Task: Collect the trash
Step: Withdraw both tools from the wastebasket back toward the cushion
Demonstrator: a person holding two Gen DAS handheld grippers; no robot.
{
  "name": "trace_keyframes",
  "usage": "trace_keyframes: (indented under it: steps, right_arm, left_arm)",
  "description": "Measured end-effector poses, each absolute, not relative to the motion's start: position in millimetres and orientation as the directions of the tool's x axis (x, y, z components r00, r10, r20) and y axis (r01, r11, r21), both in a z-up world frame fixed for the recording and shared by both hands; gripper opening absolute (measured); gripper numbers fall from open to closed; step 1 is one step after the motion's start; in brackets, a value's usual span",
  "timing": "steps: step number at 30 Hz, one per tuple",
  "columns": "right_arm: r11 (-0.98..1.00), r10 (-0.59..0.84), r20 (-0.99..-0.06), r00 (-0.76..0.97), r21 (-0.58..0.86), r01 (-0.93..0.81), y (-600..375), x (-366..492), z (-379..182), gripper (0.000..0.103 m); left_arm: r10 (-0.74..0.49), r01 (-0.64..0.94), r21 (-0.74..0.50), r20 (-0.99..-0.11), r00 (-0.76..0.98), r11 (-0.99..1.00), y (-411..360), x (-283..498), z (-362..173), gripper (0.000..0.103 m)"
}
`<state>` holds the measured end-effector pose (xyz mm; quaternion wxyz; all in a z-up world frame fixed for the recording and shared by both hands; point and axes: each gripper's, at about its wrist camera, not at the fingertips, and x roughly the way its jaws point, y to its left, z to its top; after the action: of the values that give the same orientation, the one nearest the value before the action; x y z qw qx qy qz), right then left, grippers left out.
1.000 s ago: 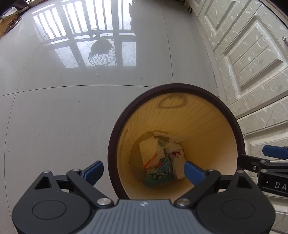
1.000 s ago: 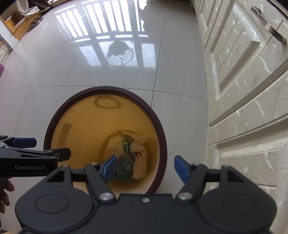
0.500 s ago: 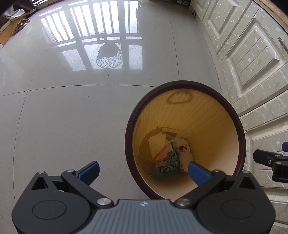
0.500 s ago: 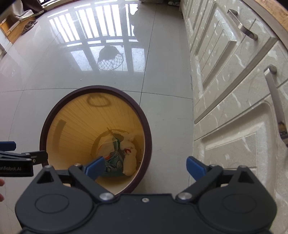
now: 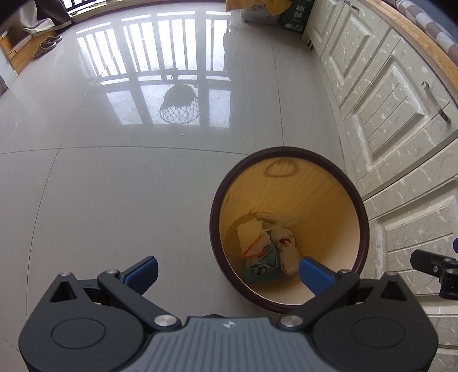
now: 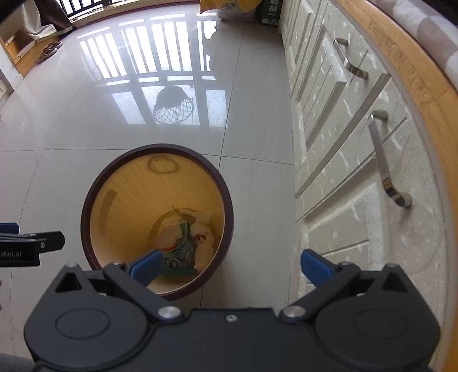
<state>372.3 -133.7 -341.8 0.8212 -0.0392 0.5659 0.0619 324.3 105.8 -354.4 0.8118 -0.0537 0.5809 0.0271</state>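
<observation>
A round trash bin (image 5: 312,194) with a dark brown rim and a yellow inside stands on the floor next to the cabinets. It also shows in the right wrist view (image 6: 128,194). Crumpled white paper and a green wrapper (image 5: 264,251) lie at its bottom, also seen in the right wrist view (image 6: 183,243). My left gripper (image 5: 227,273) is open and empty, high above the bin's left side. My right gripper (image 6: 230,267) is open and empty, above the bin's right edge. Each gripper's tip shows in the other's view.
White marbled cabinets with metal handles (image 6: 380,160) and a wooden counter edge (image 6: 412,68) run along the right. Glossy grey floor tiles (image 5: 114,186) lie left of the bin. Bags and a green box (image 5: 269,11) stand at the far wall, shoes (image 5: 47,45) far left.
Both grippers have risen and drawn back from the bin, which looks smaller now. The right gripper's jaws have opened wider. The trash stays in the bin.
</observation>
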Motion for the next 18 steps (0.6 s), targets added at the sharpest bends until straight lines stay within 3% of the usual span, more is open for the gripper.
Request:
trace_keyframes:
  steps: [18]
  right_arm:
    - [0.990,0.086,-0.805,0.587,0.001,-0.144,-175,286,-194,0.103]
  left_arm:
    - [-0.037,-0.075,-0.093,-0.835,0.550,0.993,76,246,-223,0.103]
